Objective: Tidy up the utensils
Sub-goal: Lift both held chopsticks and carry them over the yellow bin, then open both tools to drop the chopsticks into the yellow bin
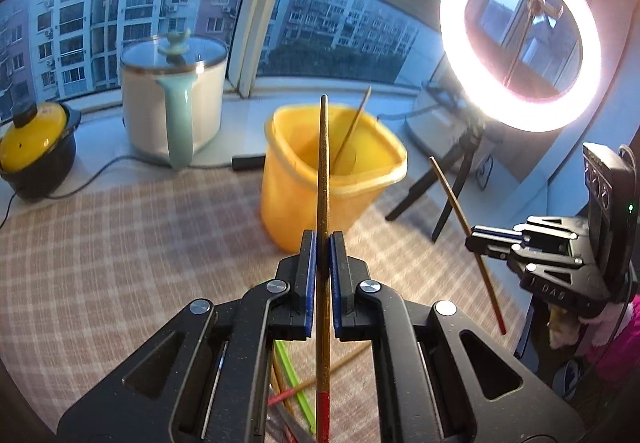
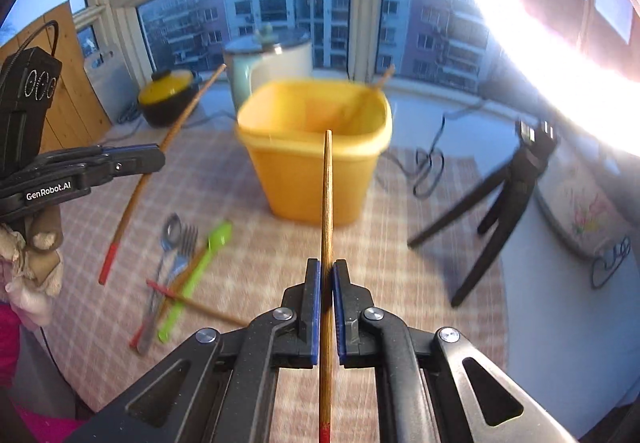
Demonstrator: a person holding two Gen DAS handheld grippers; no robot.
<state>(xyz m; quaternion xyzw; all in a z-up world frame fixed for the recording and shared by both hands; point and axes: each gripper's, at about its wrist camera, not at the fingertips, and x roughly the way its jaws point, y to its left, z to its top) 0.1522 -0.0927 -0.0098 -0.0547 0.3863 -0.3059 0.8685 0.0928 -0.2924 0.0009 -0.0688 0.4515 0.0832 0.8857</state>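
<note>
A yellow bin (image 1: 332, 171) stands on the checked tablecloth, with one chopstick (image 1: 354, 127) leaning inside; it also shows in the right wrist view (image 2: 316, 155). My left gripper (image 1: 323, 239) is shut on a wooden chopstick (image 1: 323, 171) with a red end, tip pointing at the bin. My right gripper (image 2: 327, 267) is shut on another wooden chopstick (image 2: 327, 195), held before the bin. The right gripper (image 1: 476, 241) appears at the right of the left view, the left gripper (image 2: 160, 161) at the left of the right view. A spoon (image 2: 170, 231), fork (image 2: 184, 247), green spoon (image 2: 200, 263) and chopsticks (image 2: 188, 303) lie on the cloth.
A white electric pot (image 1: 172, 99) and a black pot with yellow lid (image 1: 36, 155) stand by the window. A ring light (image 1: 520, 39) on a black tripod (image 2: 500, 203) stands at the right, with a cable (image 2: 428, 167) beside the bin.
</note>
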